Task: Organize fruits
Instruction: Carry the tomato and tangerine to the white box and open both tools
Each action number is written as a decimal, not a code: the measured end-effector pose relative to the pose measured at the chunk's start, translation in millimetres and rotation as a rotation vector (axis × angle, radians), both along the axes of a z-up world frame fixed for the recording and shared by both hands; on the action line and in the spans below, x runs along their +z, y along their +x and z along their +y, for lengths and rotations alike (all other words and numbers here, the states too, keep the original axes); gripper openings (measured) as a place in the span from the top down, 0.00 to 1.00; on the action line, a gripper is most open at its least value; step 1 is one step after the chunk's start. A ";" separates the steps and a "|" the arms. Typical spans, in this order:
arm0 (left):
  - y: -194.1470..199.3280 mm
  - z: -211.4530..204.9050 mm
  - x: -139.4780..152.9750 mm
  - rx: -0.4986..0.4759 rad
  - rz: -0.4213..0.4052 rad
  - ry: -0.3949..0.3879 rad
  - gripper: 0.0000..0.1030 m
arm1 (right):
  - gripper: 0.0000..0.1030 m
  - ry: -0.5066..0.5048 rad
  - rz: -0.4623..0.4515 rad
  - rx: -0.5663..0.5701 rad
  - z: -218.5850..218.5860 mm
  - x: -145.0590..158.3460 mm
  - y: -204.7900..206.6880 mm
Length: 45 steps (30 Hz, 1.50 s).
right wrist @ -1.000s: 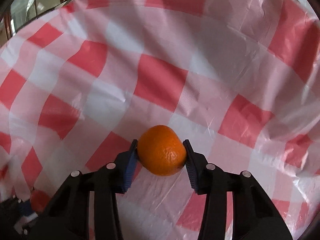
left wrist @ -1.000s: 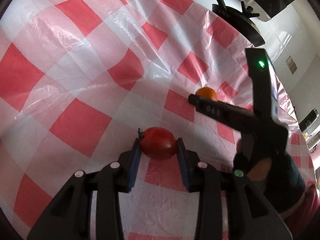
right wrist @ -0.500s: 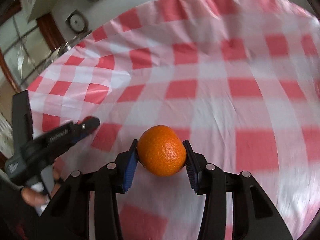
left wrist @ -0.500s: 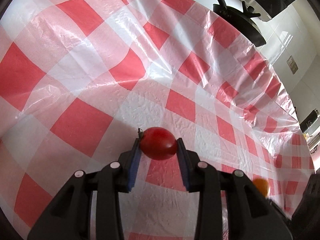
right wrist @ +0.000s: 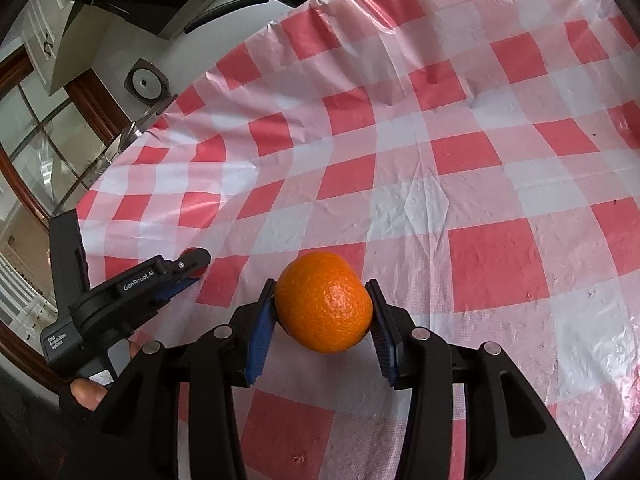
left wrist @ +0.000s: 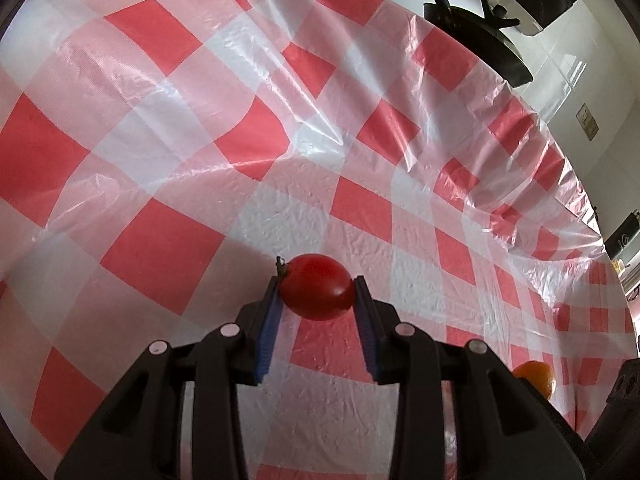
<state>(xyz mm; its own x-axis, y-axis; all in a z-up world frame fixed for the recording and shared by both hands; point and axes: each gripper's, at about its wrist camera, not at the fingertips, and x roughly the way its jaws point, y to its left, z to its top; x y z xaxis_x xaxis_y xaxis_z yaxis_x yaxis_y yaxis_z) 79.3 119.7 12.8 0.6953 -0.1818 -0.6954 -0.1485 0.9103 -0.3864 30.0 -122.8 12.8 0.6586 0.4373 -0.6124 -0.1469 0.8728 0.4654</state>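
1. Your left gripper (left wrist: 318,300) has its jaws pinching the tomato (left wrist: 316,286) on both sides, blue pads flat against its skin, stem nub toward the left pad. The tomato sits at lower centre of the left wrist view, apparently lifted off the cloth (left wrist: 160,128), though whether it touches I cannot tell.
2. Your right gripper (right wrist: 322,312) has its jaws pinching the orange (right wrist: 323,301) at its widest part, at lower centre of the right wrist view. That even, centred grip should keep a round fruit from rolling out.
3. With a fruit in each hand, I judge you are carrying both toward wherever they are to be grouped; no bowl, tray or basket shows in either view, so the target is unclear.
4. In the right wrist view the left gripper lies at lower left, near but apart from the orange, with your gloved hand (right wrist: 80,394) on its handle.
5. The tabletop under the cloth is bare ahead of both jaws. Only creases and wrinkles in the plastic could snag or tip a fruit set down.
6. A dark lamp-like fixture (left wrist: 476,36) hangs beyond the far edge at upper right of the left view, well clear. A window and round wall fitting (right wrist: 146,82) stand at upper left of the right view.
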 end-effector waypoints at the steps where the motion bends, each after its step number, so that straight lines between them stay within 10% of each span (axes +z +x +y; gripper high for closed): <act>1: 0.0 0.7 0.1 0.003 0.000 -0.002 0.65 | 0.57 0.002 0.001 0.002 0.3 -0.2 0.5; 10: -2.4 7.1 3.0 0.042 0.017 -0.049 0.65 | 0.57 0.021 0.013 -0.010 -1.2 -1.0 3.5; 20: -119.7 16.4 36.4 0.078 -0.051 0.038 0.65 | 0.57 -0.036 0.019 0.048 14.7 3.2 -8.8; 45: -313.6 71.2 27.5 0.148 -0.033 0.160 0.65 | 0.57 -0.218 -0.102 0.497 157.0 22.6 -186.9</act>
